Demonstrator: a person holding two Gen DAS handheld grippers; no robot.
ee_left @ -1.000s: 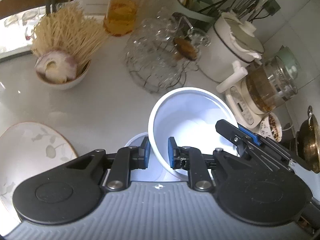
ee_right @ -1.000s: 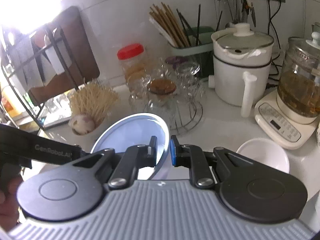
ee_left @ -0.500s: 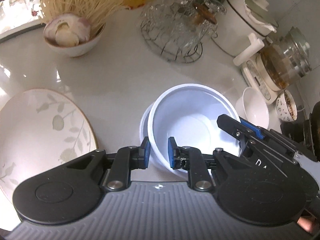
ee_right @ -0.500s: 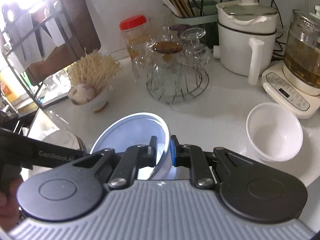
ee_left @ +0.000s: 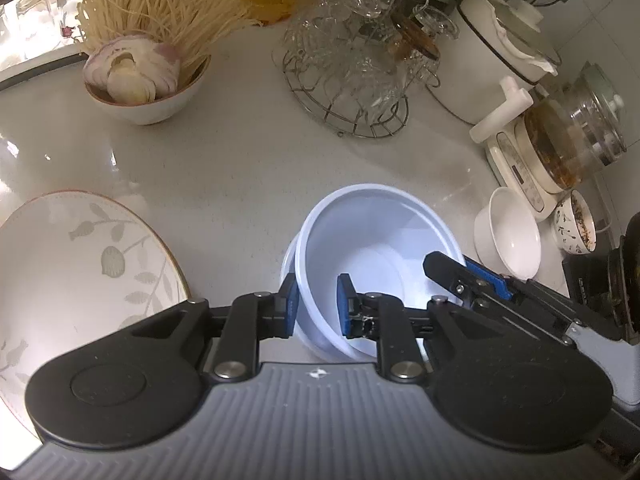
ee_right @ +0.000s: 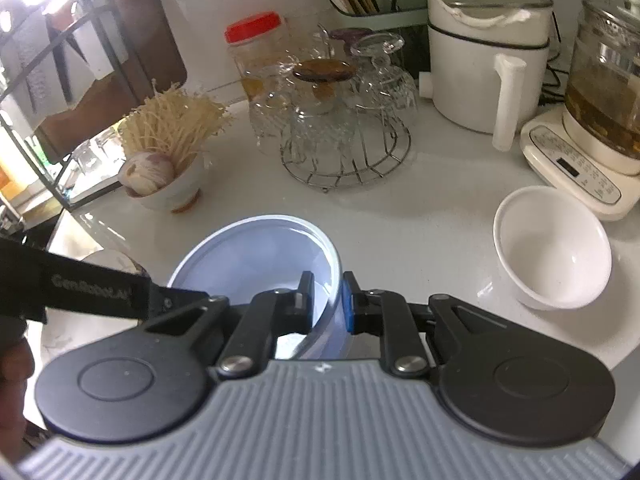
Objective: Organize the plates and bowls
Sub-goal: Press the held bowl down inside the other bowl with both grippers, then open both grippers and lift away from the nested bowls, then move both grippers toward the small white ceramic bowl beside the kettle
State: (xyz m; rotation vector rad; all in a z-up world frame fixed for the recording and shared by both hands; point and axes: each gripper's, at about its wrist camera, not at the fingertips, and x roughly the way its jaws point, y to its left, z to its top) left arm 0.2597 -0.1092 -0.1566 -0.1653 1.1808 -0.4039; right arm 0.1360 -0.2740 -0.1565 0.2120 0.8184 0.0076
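Note:
A pale blue bowl (ee_left: pixel 372 248) sits nested in a second one whose rim (ee_left: pixel 289 256) shows at its left, on the white counter. My left gripper (ee_left: pixel 317 307) is shut on the near-left rim. My right gripper (ee_right: pixel 326 300) is shut on the opposite rim of the same bowl (ee_right: pixel 256 248); its fingers (ee_left: pixel 456 270) show in the left wrist view. A large white plate with a leaf pattern (ee_left: pixel 72 264) lies left of the bowls. A small white bowl (ee_right: pixel 552 246) stands to the right, also in the left wrist view (ee_left: pixel 508 240).
A bowl of noodles and onion (ee_left: pixel 148 76) stands at the back left. A wire rack of glass cups (ee_left: pixel 352 72) is behind the bowls. A white pot (ee_right: pixel 484 60), a glass kettle on its base (ee_right: pixel 592 128) and a patterned cup (ee_left: pixel 576 228) line the right side.
Both grippers have lowered the blue bowl from a tilted, raised pose down into the second bowl on the counter. Both still grip its rim.

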